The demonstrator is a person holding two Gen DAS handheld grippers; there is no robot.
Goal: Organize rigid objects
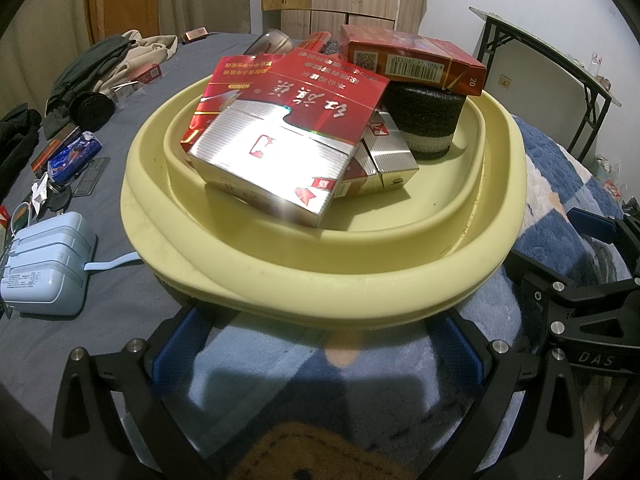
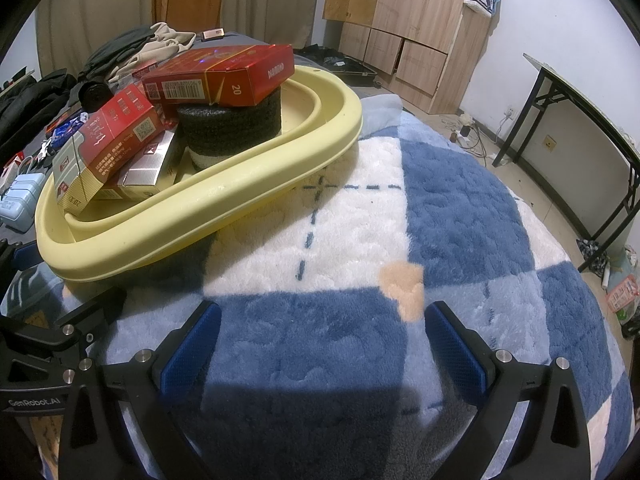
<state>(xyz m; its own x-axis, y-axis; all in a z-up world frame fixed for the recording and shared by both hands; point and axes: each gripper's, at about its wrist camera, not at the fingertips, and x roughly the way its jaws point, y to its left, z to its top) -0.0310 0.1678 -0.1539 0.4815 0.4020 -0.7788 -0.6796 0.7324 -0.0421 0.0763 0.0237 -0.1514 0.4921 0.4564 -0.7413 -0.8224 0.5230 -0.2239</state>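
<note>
Both grippers, left gripper [image 1: 316, 354] and right gripper [image 2: 322, 350], hang released beside the yellow basin [image 1: 320, 280]; nudging it could topple the red carton [image 1: 416, 60] off the foam roll [image 1: 428, 120].

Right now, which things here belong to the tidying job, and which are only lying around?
Belongs to the job:
- yellow basin
- red and silver boxes
- red carton
- black foam roll

Only lying about:
- pale blue charger
- heap of clothes
- chequered blanket
</note>
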